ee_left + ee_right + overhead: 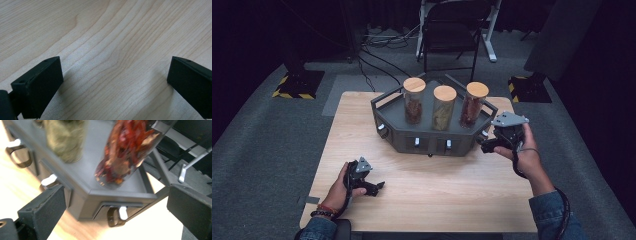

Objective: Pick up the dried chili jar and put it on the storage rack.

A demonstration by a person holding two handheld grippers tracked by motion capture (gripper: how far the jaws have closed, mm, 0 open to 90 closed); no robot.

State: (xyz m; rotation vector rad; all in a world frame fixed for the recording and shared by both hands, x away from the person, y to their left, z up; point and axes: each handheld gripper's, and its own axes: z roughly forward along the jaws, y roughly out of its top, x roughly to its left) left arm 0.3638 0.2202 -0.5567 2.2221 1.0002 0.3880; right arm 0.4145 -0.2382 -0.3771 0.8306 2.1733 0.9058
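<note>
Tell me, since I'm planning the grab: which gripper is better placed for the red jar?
Right. The right gripper is beside the rack, facing the red jar; the left gripper faces bare table.

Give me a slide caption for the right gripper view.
Open right gripper nears the grey rack's corner drawer handle, below the red-filled jar.

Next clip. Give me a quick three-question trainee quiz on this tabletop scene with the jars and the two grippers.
1. How many jars stand on the grey rack?
2. True or false: the left gripper is shut on a jar.
3. Which jar is nearest the right gripper: A the red-filled jar, B the green-filled jar?

Key
1. Three, each with a wooden lid.
2. False; its jaws are apart over bare table.
3. A.
</note>
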